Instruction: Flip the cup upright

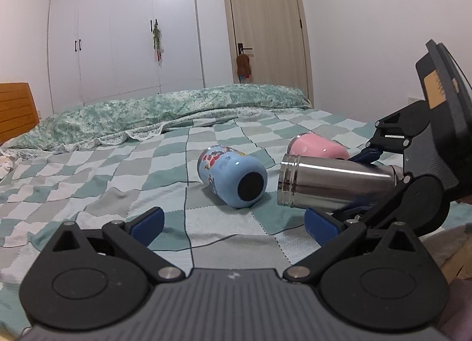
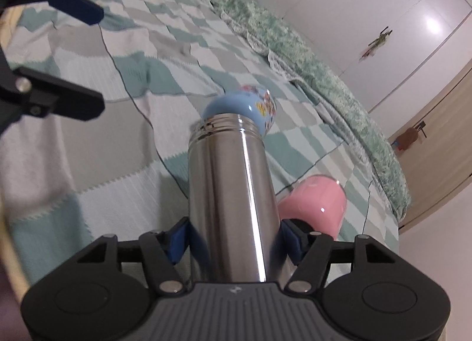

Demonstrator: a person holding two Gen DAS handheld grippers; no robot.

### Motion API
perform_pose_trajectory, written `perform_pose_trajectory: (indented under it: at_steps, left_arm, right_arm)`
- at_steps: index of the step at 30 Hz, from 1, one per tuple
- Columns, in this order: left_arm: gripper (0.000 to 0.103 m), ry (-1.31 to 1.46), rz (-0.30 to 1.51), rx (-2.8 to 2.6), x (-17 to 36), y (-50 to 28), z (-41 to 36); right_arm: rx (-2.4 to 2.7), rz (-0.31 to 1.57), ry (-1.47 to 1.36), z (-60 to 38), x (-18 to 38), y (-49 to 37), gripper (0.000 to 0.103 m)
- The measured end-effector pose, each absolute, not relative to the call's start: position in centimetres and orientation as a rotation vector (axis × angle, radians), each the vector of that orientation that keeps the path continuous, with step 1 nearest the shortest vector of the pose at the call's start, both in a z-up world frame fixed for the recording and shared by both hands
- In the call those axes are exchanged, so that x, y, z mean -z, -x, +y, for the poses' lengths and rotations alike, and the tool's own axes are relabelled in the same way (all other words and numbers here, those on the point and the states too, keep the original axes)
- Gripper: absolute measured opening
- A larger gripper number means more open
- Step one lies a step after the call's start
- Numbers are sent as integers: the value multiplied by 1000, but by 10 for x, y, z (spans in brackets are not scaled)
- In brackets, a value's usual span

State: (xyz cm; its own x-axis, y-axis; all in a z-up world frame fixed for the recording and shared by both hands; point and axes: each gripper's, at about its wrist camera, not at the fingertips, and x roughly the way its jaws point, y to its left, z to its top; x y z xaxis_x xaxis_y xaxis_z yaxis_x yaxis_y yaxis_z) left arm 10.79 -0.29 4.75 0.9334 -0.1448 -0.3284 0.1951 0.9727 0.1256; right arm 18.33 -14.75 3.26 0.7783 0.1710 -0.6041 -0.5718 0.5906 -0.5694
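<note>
A steel cup is held on its side a little above the bed, its open threaded mouth pointing left. My right gripper is shut on its lower body; in the right wrist view the steel cup runs forward between the blue pads. A blue cartoon-print cup lies on its side on the bed, base toward me; it also shows in the right wrist view. A pink cup lies on its side behind the steel one. My left gripper is open and empty, low over the bed.
The checked green-and-white bedspread covers the bed. A rolled green quilt lies along the far edge. A wooden headboard is at the left. White wardrobes and a door stand behind.
</note>
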Motion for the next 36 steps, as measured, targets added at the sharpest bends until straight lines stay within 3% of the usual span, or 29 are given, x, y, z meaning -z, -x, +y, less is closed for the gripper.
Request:
perform_pose_trajectory:
  at_steps: [16,36]
  left_arm:
    - [103,-147,259,125,-74,-36,37]
    - [103,-129,303,62,-61,-5,76]
  right_arm:
    - [-532,528,784,-101,-64,-108,64]
    - [-566,583,791,-42,-12,-126,64]
